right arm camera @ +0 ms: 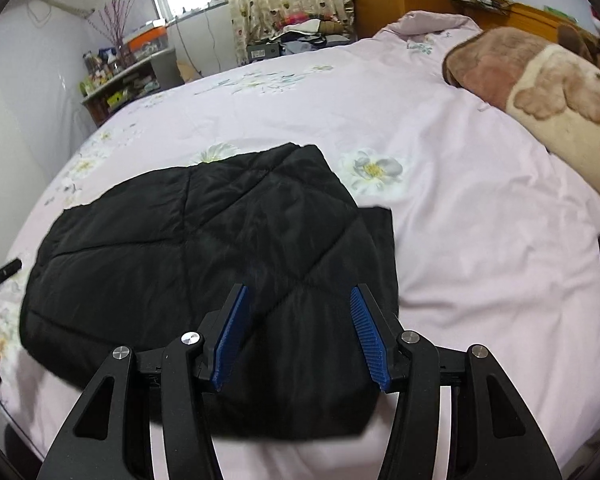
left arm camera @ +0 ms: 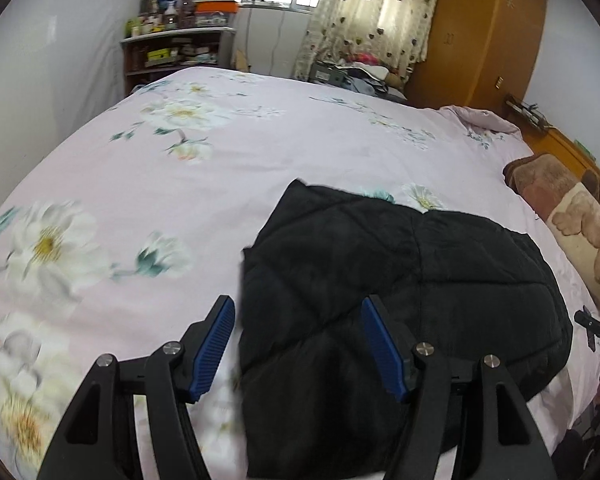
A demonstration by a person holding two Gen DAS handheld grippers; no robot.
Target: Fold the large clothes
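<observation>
Floral bedspread point(left arm camera: 148, 168) under folded black jacket point(left arm camera: 380, 280), near edge hidden; both fingers apparently wide apart, empty.

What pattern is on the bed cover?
Pale pink bed cover with large white flowers, clearest in the left wrist view.
</observation>
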